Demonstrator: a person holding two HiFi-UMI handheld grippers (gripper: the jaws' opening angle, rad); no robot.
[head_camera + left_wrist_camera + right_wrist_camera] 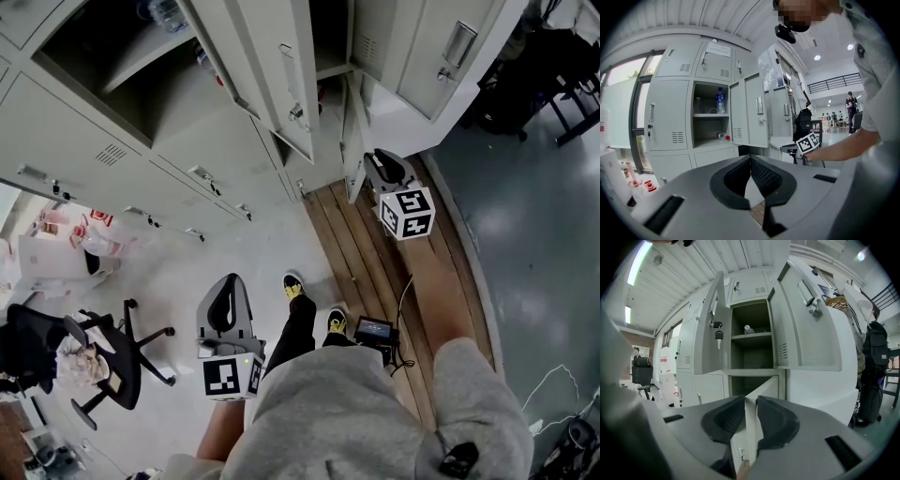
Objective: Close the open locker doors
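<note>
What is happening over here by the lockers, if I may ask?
A person is closing open locker doors with two handheld grippers. The right gripper has its jaws on the edge of the lower locker door, which stands open. The upper doors are open too. The left gripper is shut and empty.

From 10 to 1 o'clock in the head view, the pale grey metal locker bank (187, 155) walled off all passage. A tall pale grey metal door (272, 56) hung open at 12 o'clock, jutting into the aisle. The small low pale grey door (353, 141) swung out beside it, its edge filling the right gripper's (382, 164) jaws. A black wheeled office chair (103, 361) blocked 8 o'clock and black bags (525, 75) crowded 2 o'clock. The smooth grey floor (525, 244) lay open at 3 o'clock.
</note>
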